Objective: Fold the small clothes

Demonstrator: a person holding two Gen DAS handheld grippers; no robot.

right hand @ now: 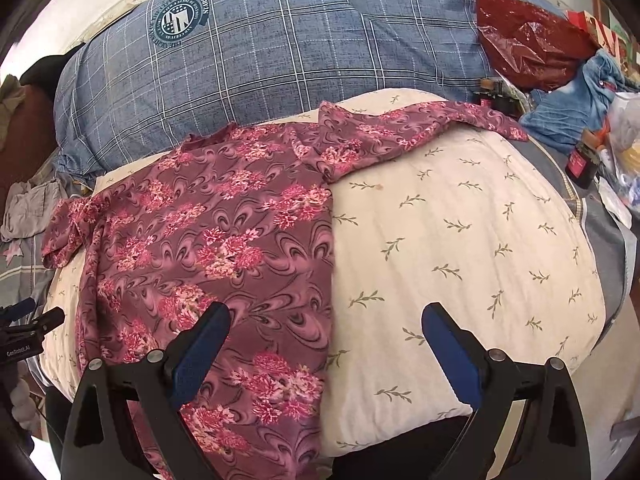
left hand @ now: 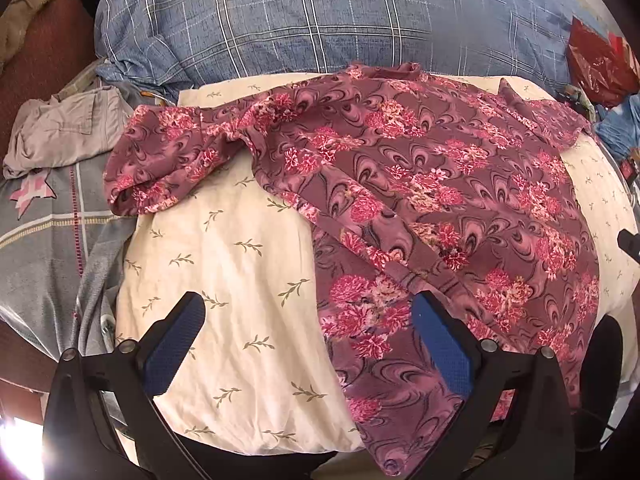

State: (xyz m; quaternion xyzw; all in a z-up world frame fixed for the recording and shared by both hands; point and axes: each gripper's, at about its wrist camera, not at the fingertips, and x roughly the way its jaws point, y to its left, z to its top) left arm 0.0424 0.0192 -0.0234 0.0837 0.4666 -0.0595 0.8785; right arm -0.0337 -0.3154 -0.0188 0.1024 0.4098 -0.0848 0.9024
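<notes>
A maroon garment with pink flowers [left hand: 420,184] [right hand: 208,240] lies spread on a cream cushion with a leaf print [left hand: 224,280] [right hand: 460,248]. One sleeve reaches left [left hand: 160,160], the other right [right hand: 420,124]. Its hem hangs over the cushion's near edge. My left gripper [left hand: 308,320] hovers open above the garment's left edge near the hem, nothing between its blue pads. My right gripper [right hand: 326,332] is open above the garment's right edge, holding nothing. The left gripper's body [right hand: 28,332] shows at the left of the right wrist view.
A big blue plaid pillow [left hand: 320,16] [right hand: 260,48] lies behind the cushion. Grey clothing [left hand: 64,128] and a grey plaid blanket [left hand: 44,248] sit to the left. A red plastic bag [right hand: 524,44], blue jeans [right hand: 576,108] and a dark jar [right hand: 582,164] crowd the right.
</notes>
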